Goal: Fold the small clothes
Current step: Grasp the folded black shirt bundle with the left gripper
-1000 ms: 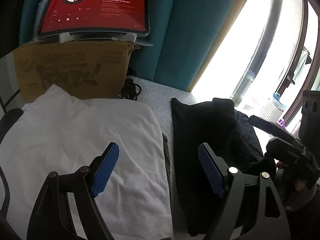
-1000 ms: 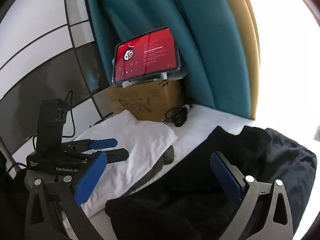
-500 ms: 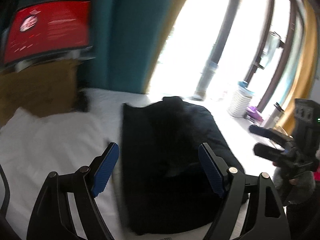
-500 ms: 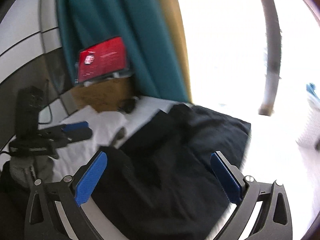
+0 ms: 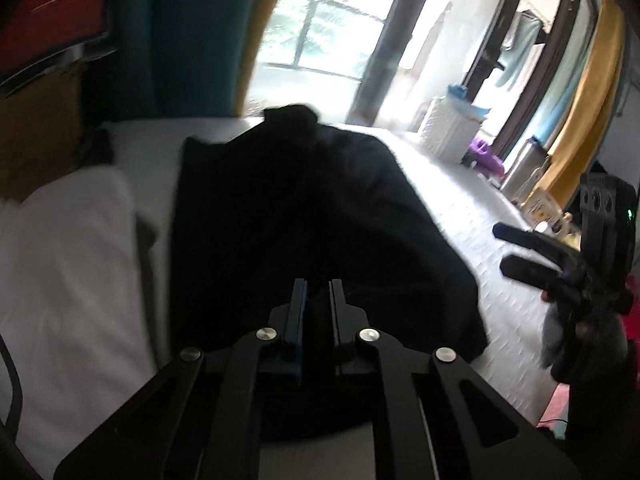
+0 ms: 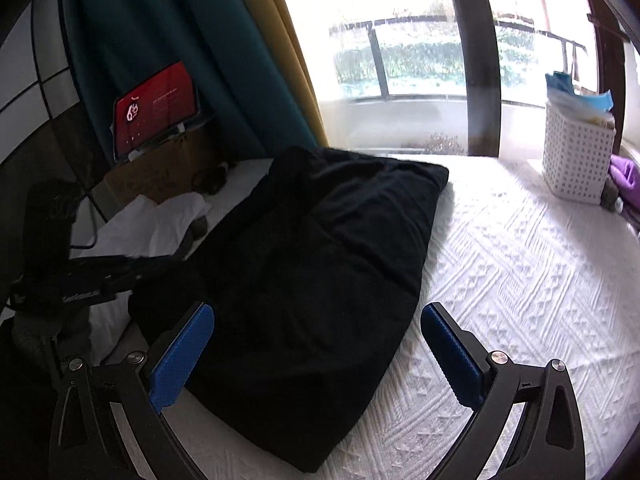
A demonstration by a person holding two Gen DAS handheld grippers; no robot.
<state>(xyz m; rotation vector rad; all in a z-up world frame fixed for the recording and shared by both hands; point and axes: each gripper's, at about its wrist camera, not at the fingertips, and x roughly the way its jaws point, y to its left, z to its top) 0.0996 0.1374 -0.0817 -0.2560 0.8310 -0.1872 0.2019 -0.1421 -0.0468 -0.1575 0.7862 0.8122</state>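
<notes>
Right wrist: rumpled black garment [image 6: 320, 280], embossed bedspread [image 6: 520, 280]

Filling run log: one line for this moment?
left gripper: shut on black garment | right gripper: open, over it | white garment: beside

Left wrist view is motion-blurred. Tablet [image 5: 48, 28] is cut off at the frame's corner, up-left of the left gripper [image 5: 318, 294]; can't tell whether black garment [image 5: 304, 216] is pinched btwn its near-closed tips.
</notes>
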